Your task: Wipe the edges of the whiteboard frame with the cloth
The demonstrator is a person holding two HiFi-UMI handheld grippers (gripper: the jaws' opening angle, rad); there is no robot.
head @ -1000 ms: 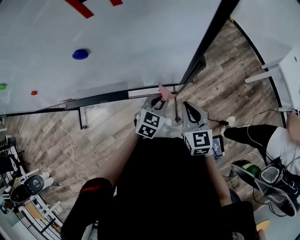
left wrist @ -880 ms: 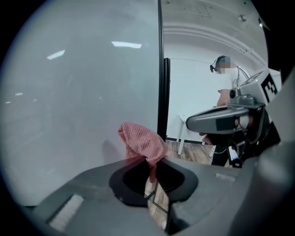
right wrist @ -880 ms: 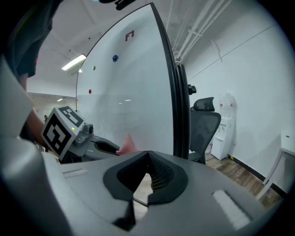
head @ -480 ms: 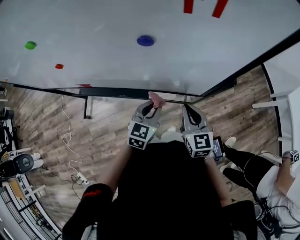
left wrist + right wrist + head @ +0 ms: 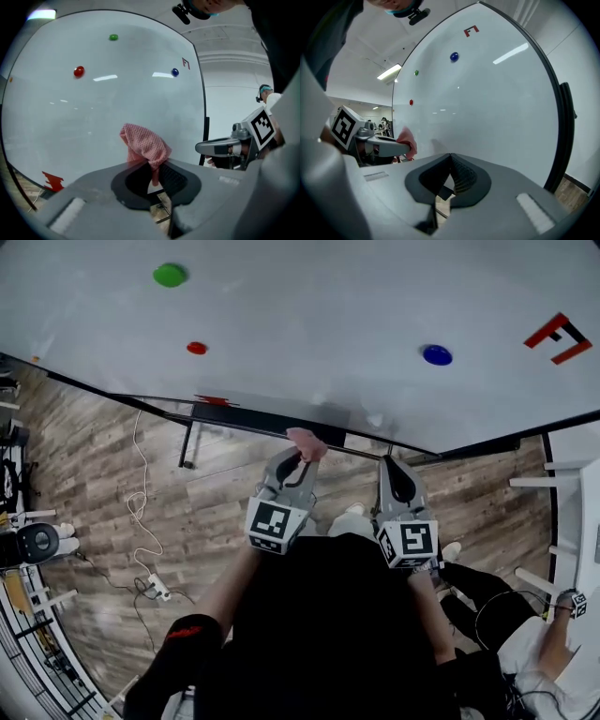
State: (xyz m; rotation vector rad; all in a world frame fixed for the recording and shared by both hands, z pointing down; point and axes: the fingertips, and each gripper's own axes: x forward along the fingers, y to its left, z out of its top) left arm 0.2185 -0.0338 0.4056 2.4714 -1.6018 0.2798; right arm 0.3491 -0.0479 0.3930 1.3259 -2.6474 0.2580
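Whiteboard [image 5: 309, 343] stands upright, white face bounded by a dark frame [image 5: 246, 420]. Left gripper [image 5: 300, 456] is clamped on the cloth [image 5: 307, 442], a pink mesh piece that bunches above the closed jaws. In the head view the cloth lies against the frame's lower edge, near the middle of the whiteboard's width. The left gripper view shows the cloth [image 5: 143, 143] before the whiteboard face, and contact with the frame cannot be confirmed there. Right gripper [image 5: 392, 470] is held just beside the left gripper, below the same lower edge. Its jaws are brought together with nothing between them, as the right gripper view [image 5: 451, 161] shows. On the whiteboard face: green magnet [image 5: 170, 275], red magnet [image 5: 197, 348], blue magnet [image 5: 436, 354].
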